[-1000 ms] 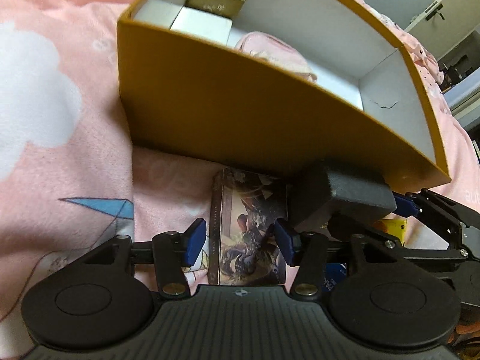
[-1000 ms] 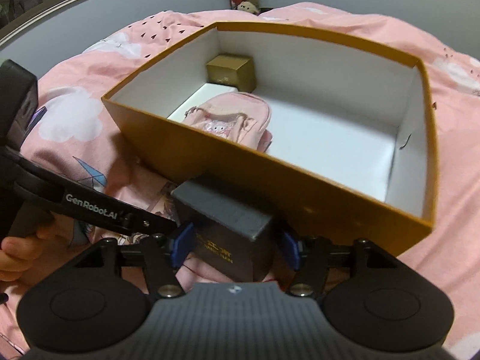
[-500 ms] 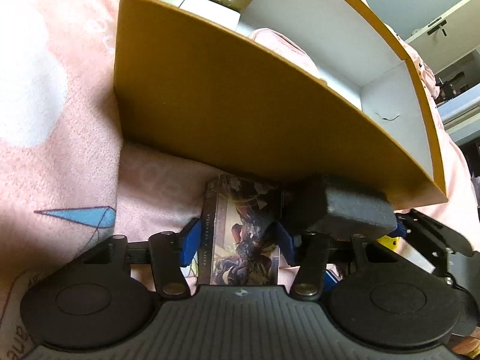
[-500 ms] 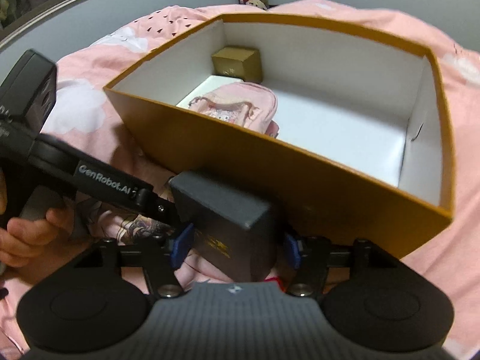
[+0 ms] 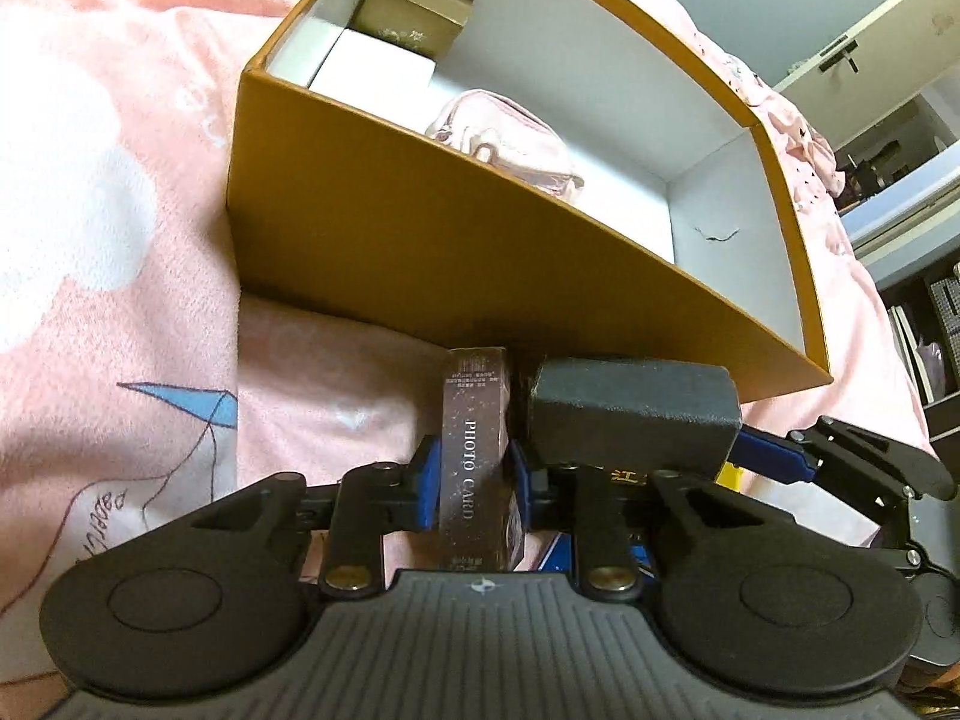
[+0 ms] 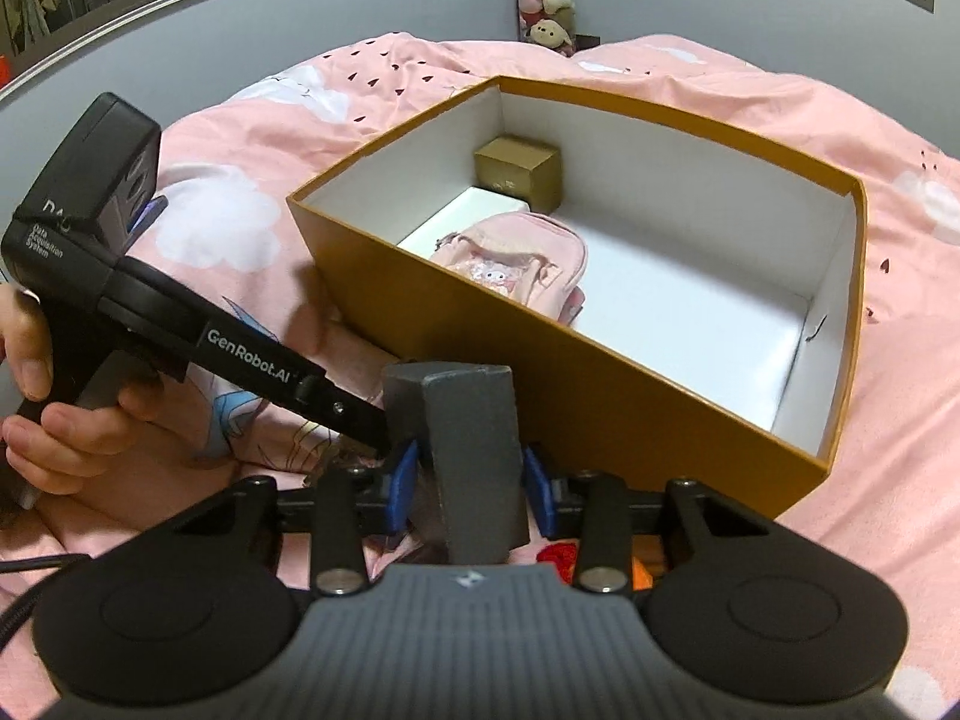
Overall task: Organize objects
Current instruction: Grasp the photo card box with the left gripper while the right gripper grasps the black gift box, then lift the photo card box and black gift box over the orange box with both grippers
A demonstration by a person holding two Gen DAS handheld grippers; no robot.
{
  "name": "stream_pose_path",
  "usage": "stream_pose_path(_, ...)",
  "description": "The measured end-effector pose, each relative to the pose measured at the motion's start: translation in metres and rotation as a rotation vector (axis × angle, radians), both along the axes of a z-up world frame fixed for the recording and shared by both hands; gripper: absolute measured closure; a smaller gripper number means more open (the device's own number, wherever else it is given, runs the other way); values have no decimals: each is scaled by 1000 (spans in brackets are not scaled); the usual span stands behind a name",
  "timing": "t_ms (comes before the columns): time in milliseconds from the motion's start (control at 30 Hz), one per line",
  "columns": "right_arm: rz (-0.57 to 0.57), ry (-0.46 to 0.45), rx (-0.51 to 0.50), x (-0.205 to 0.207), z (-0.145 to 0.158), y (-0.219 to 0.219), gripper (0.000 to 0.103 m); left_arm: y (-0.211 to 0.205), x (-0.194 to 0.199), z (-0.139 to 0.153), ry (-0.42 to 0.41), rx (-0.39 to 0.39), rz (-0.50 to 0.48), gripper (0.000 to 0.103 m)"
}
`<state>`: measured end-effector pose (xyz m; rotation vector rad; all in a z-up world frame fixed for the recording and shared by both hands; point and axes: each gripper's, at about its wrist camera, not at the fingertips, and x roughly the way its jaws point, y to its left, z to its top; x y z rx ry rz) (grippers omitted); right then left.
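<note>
STEP: both pickups made, transfer into the orange box [image 6: 600, 396] next | NEXT: you need to clear its near wall, then lower into the bare right half | LEFT: left gripper [image 5: 474, 480] has just closed, pinching the photo card box [image 5: 474, 450] edge-on | RIGHT: right gripper [image 6: 471, 480] has just closed, seemingly clamped on the grey box [image 6: 474, 450]; the left pad's contact is unclear.

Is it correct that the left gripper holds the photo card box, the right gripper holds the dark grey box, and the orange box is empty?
No, the orange box is not empty: the right wrist view shows a pink backpack, a gold box and a white box inside. The rest is correct.
</note>
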<state>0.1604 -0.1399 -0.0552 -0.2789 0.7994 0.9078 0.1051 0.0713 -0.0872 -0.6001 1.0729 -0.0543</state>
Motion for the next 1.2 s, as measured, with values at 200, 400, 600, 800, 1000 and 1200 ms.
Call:
stream_pose_path(200,-15,52,11,11,-3,1,62,14,16,-13,34,-61,24,76)
stream_pose_path(400,-39,180,88,35,-11,-6,57,17,21,-24,68,-93,40,73)
stream_pose_path(600,-79,282,150,47,-26,-8,53,15,20,-26,75,-88,41,71)
stream_pose_path(800,-86,274,147,40,-19,-10,59,12,13,-17,56,-71,35,73)
stream_pose_path(1000,-102,205,74,22,1,-10,65,-2,-6,7,-9,9,-11,78)
stream_pose_path(1200,-127,155,64,8,21,-17,65,5,-32,22,-60,37,-19,78)
